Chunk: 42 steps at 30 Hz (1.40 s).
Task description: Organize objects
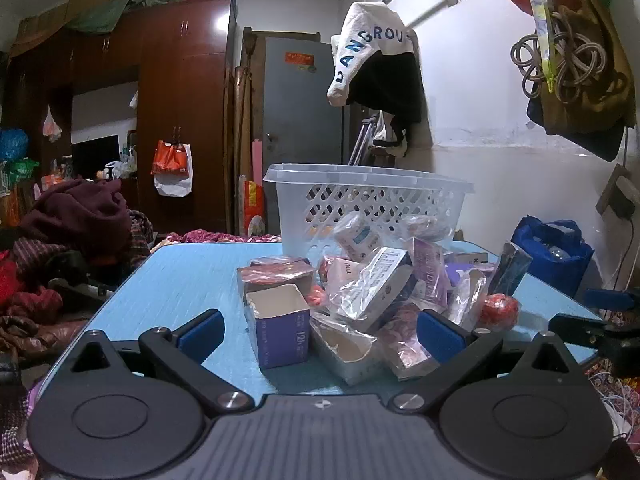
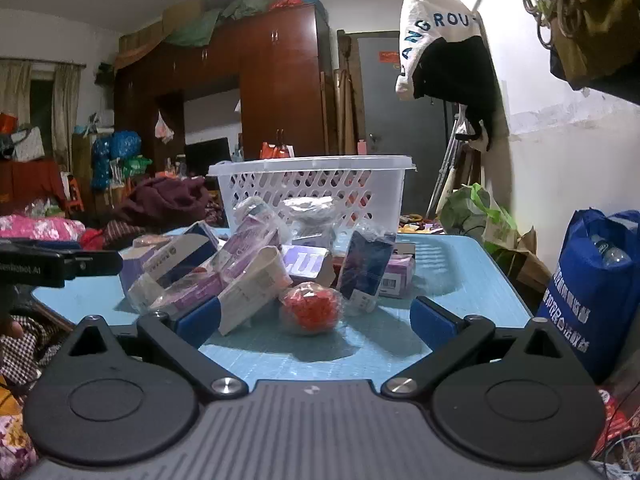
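While we hold both tools low at the near edge, each view looks across the same cluttered surface.
Desk [image 1: 180, 280]: pale blue, filling the middle of both frames.
Left claw [image 1: 320, 330]: released, its blue pads spread wide at lower centre of the left view, gripping nothing; an open-topped purple box [image 1: 280, 326] stands on the desk between the pads, apart from both.
Right claw [image 2: 318, 318]: released too, jaws wide at lower centre of the right view; a red ball in clear wrap [image 2: 311, 309] lies on the desk between the pads, untouched.
Pile [image 1: 384, 280]: small cartons and plastic-wrapped packets heaped at frame centre, some leaning on each other.
Basket [image 1: 368, 196]: white, perforated, upright on the desk just behind the pile; we cannot tell what it holds.
Blue bag [image 2: 592, 292]: right edge of the right view, beside the desk.
Wardrobe [image 1: 180, 112]: dark red-brown, upper left, in the background.
Hanging garment [image 1: 372, 64]: white with blue letters, upper right of centre.
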Each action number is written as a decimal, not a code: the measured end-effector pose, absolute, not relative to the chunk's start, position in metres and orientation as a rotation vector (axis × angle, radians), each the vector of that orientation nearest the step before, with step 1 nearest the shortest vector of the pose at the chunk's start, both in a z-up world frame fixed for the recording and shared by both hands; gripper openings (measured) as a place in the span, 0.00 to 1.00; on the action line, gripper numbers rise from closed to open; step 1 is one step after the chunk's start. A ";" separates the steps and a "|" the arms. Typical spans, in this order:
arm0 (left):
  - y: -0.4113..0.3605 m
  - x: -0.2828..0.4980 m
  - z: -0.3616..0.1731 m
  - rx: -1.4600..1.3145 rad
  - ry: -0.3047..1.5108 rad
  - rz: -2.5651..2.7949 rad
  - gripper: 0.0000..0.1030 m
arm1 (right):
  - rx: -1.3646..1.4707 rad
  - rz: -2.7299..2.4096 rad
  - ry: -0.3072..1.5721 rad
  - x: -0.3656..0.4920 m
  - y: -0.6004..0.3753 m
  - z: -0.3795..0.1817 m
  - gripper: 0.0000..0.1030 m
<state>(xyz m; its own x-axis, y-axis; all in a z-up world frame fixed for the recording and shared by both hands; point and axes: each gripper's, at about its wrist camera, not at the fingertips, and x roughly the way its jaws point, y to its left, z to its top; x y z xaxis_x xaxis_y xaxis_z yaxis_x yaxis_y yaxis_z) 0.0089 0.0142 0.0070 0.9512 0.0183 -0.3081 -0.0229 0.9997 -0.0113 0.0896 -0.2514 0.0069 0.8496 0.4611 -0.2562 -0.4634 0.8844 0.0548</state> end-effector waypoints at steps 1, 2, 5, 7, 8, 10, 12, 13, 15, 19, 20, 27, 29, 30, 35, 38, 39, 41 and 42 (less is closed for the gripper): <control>0.016 0.008 0.007 -0.017 0.314 0.020 1.00 | -0.015 0.481 0.269 0.090 -0.249 0.007 1.00; 0.015 0.009 0.007 -0.017 0.314 0.019 1.00 | -0.021 0.472 0.271 0.090 -0.248 0.007 1.00; 0.013 0.009 0.006 -0.020 0.312 0.020 1.00 | -0.040 0.455 0.277 0.091 -0.244 0.008 1.00; 0.013 0.009 0.006 -0.022 0.315 0.017 1.00 | -0.042 0.453 0.278 0.090 -0.244 0.008 1.00; 0.012 0.010 0.005 -0.023 0.316 0.016 1.00 | -0.043 0.452 0.280 0.090 -0.244 0.008 1.00; 0.012 0.008 0.006 -0.020 0.314 0.016 1.00 | -0.046 0.447 0.280 0.090 -0.244 0.008 1.00; 0.011 0.007 0.005 -0.013 0.309 0.020 1.00 | -0.046 0.442 0.278 0.089 -0.245 0.009 1.00; 0.011 0.007 0.006 -0.010 0.308 0.018 1.00 | -0.045 0.442 0.277 0.089 -0.246 0.009 1.00; 0.010 0.006 0.006 -0.007 0.309 0.016 1.00 | -0.043 0.439 0.277 0.090 -0.247 0.009 1.00; 0.011 0.007 0.005 -0.008 0.312 0.016 1.00 | -0.043 0.439 0.279 0.090 -0.249 0.008 1.00; 0.012 0.007 0.005 -0.009 0.314 0.015 1.00 | -0.044 0.439 0.280 0.090 -0.249 0.008 1.00; 0.014 0.006 0.005 -0.014 0.312 0.012 1.00 | -0.052 0.447 0.285 0.091 -0.247 0.007 1.00; 0.014 0.007 0.005 -0.012 0.313 0.010 1.00 | -0.052 0.449 0.286 0.091 -0.247 0.007 1.00; 0.013 0.007 0.004 -0.011 0.314 0.010 1.00 | -0.052 0.449 0.286 0.091 -0.247 0.006 1.00; 0.015 0.007 0.004 -0.011 0.318 0.013 1.00 | -0.054 0.446 0.285 0.091 -0.248 0.006 1.00; 0.015 0.008 0.004 -0.012 0.317 0.017 1.00 | -0.058 0.441 0.286 0.091 -0.248 0.007 1.00; 0.015 0.008 0.005 -0.013 0.317 0.017 1.00 | -0.059 0.441 0.286 0.091 -0.248 0.007 1.00; 0.016 0.008 0.004 -0.013 0.317 0.019 1.00 | -0.059 0.441 0.286 0.091 -0.248 0.006 1.00; 0.016 0.008 0.004 -0.014 0.318 0.020 1.00 | -0.059 0.441 0.287 0.091 -0.248 0.006 1.00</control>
<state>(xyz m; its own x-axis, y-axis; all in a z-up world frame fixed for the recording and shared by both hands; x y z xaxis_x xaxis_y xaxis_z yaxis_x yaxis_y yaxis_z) 0.0081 0.0156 0.0038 0.9498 0.0170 -0.3124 -0.0213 0.9997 -0.0104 0.0907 -0.2480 0.0065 0.8650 0.4121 -0.2863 -0.4287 0.9034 0.0052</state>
